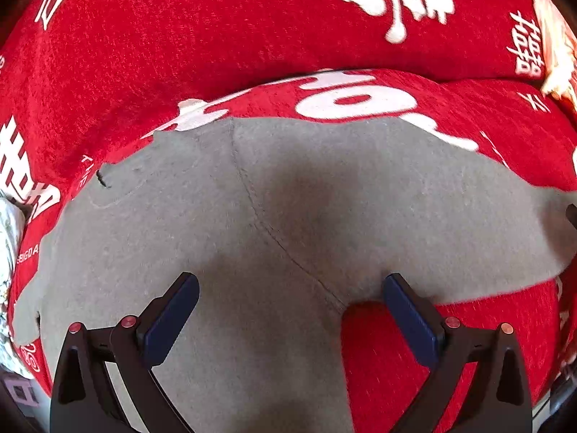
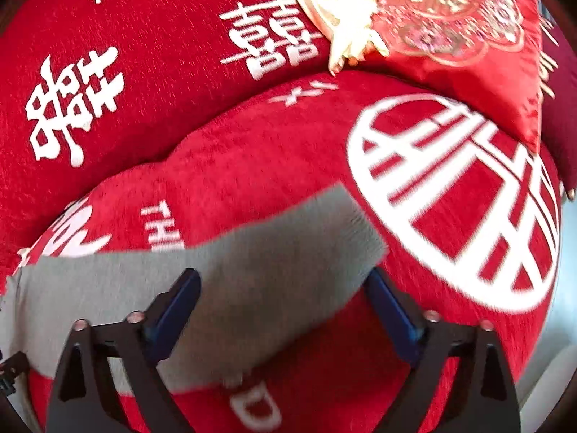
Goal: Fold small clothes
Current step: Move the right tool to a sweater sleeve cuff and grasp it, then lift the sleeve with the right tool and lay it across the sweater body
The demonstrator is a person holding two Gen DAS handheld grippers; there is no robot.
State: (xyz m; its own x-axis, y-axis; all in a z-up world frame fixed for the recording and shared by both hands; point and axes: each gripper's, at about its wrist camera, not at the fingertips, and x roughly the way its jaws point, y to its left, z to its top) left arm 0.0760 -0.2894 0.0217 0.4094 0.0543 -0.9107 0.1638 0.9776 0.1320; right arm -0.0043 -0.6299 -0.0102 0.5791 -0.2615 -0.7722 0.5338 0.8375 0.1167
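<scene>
a small grey knit garment with stitched seams lies spread flat on a red chenille cover printed with white characters and latin lettering, which drapes over what looks like a sofa seat and backrest. in the left wrist view the garment fills most of the lower frame; a curved seam runs diagonally across it and a short dark slit sits near its upper left edge. the left tongs are released, their two dark blue pads spread wide apart above the cloth, gripping nothing; the left pad is over the grey fabric, while the right pad is over the garment's lower edge where the red cover shows through in a notch. in the right wrist view a long sleeve-like strip of the same garment stretches from the left edge up toward the right, ending in a ribbed cuff just beside a large white circular emblem printed on the cover. the right tongs are also released, pads wide apart with the grey strip lying between and below them; this view is somewhat blurred. at the top right, a red satin cushion with gold embroidered circles rests against the backrest, touching a crumpled cream-coloured cloth.
</scene>
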